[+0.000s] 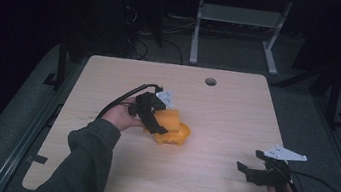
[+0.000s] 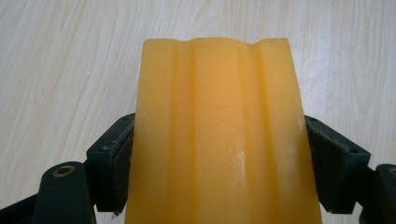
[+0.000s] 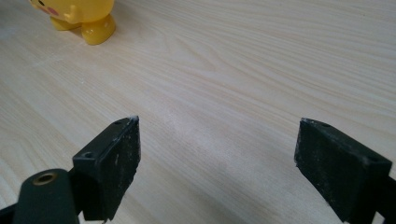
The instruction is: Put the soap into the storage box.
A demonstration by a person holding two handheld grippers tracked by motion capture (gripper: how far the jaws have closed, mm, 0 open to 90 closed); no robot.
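The left gripper (image 1: pixel 157 124) is grasping the yellow toy (image 1: pixel 172 129) on the table (image 1: pixel 226 114), the right gripper (image 1: pixel 249 170) waits released nearby; lifting the toy seems next.

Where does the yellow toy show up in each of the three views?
High view: yellow toy left of centre, in the left gripper.
Left gripper view: fills the middle, between the fingers.
Right gripper view: top left corner.
Shared landmark: the wooden table.
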